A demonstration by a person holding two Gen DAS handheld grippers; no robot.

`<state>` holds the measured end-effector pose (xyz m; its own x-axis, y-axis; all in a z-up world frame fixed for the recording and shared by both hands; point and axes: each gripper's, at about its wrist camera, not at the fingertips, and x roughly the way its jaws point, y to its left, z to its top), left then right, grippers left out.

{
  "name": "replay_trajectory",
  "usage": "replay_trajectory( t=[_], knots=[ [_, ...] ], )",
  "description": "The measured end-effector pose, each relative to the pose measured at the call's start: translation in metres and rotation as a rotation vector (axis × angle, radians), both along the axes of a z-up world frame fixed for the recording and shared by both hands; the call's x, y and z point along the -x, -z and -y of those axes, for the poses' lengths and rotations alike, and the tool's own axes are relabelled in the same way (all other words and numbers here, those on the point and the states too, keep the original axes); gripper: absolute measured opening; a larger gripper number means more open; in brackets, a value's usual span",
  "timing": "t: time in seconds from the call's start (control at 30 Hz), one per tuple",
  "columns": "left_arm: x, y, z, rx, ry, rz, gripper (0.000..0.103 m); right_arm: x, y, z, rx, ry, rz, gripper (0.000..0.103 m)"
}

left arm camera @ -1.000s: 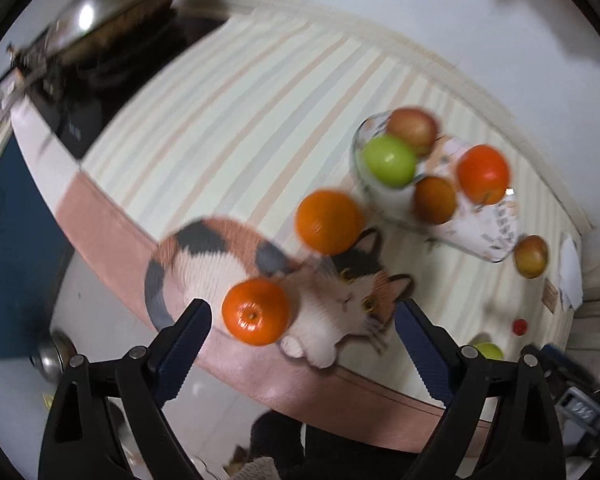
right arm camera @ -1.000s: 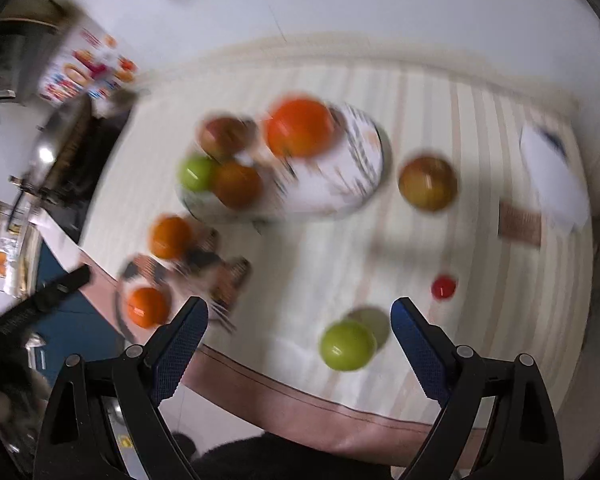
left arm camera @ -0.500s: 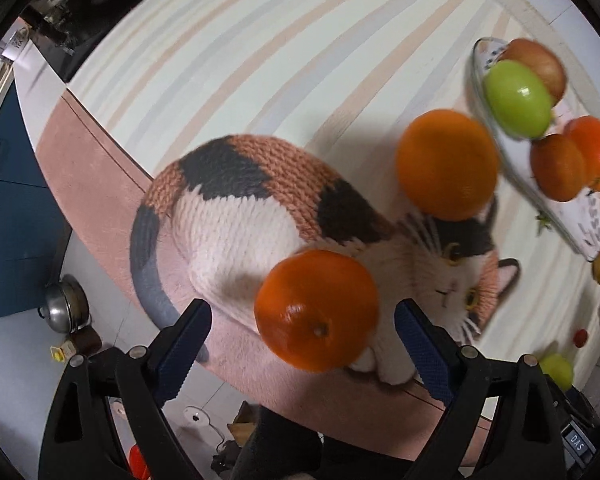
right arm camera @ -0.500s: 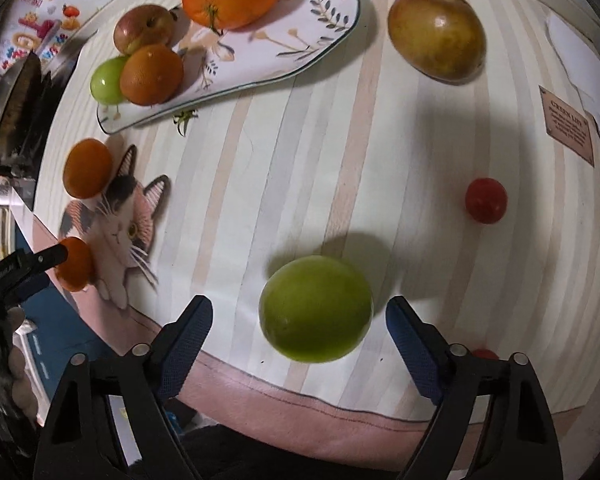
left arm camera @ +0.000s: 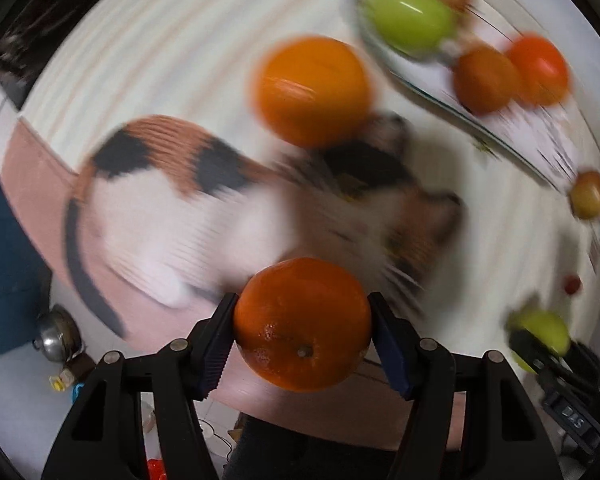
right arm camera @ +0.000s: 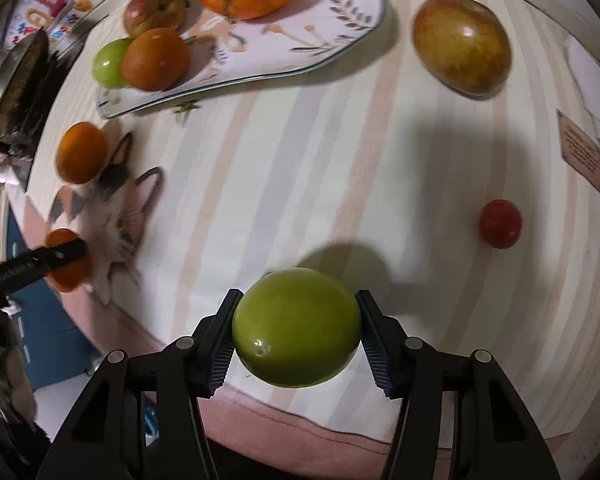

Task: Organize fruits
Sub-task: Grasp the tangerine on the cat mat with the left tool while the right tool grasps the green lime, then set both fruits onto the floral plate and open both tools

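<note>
Down on the striped table (right arm camera: 300,168) both grippers are busy. The big patterned plate (right arm camera: 340,20) sits at the far side, carrying a large orange, a reddish apple, a small green fruit and a brownish-orange one. Beside it, off the plate, lies a mango (right arm camera: 462,42), its long axis slanting across the stripes. A knitted cat picture (left arm camera: 204,200) covers the near corner, with a loose orange (left arm camera: 314,90) at the cat's ear.

The left gripper (left arm camera: 302,336) has just been closing and its jaws now clamp an orange (left arm camera: 302,324) at the table's near edge, stem dimple facing the camera. The right gripper (right arm camera: 296,334) has likewise just closed, jaws pressed on both sides of a green apple (right arm camera: 296,330), long axis running jaw to jaw. A small red tomato (right arm camera: 500,224) sits near it. A brown card (right arm camera: 582,152) carries writing, too blurred to read.
</note>
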<state>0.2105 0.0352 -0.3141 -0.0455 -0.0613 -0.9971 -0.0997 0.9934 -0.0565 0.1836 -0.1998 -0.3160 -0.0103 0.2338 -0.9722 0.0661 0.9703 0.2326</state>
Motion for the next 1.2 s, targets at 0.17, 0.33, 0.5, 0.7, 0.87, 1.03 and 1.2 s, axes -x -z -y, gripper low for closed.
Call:
replay_trajectory(
  t=[0.17, 0.33, 0.5, 0.7, 0.87, 1.03, 1.2],
  knots=[
    [0.008, 0.004, 0.039, 0.025, 0.076, -0.020, 0.062, 0.001, -0.005, -0.015, -0.022, -0.037, 0.003, 0.059],
    [0.012, 0.006, 0.055, 0.000, 0.121, -0.011, 0.062, -0.002, -0.003, -0.018, -0.017, -0.032, -0.013, 0.059],
    [0.011, 0.003, 0.058, -0.004, 0.124, -0.010, 0.062, -0.008, 0.009, -0.015, -0.020, -0.027, -0.012, 0.060],
    [-0.024, -0.037, 0.078, 0.014, 0.160, 0.095, 0.062, -0.021, -0.011, 0.011, -0.094, 0.043, 0.027, 0.060],
    [-0.067, -0.072, 0.108, 0.033, 0.209, 0.209, 0.062, -0.072, -0.047, 0.044, -0.126, 0.055, 0.125, 0.060],
    [-0.105, -0.071, 0.129, 0.059, 0.235, 0.232, 0.062, -0.128, -0.060, 0.057, -0.115, 0.022, 0.167, 0.060],
    [-0.121, -0.048, 0.150, 0.077, 0.253, 0.192, 0.062, -0.163, -0.044, 0.058, -0.125, -0.003, 0.112, 0.060]
  ],
)
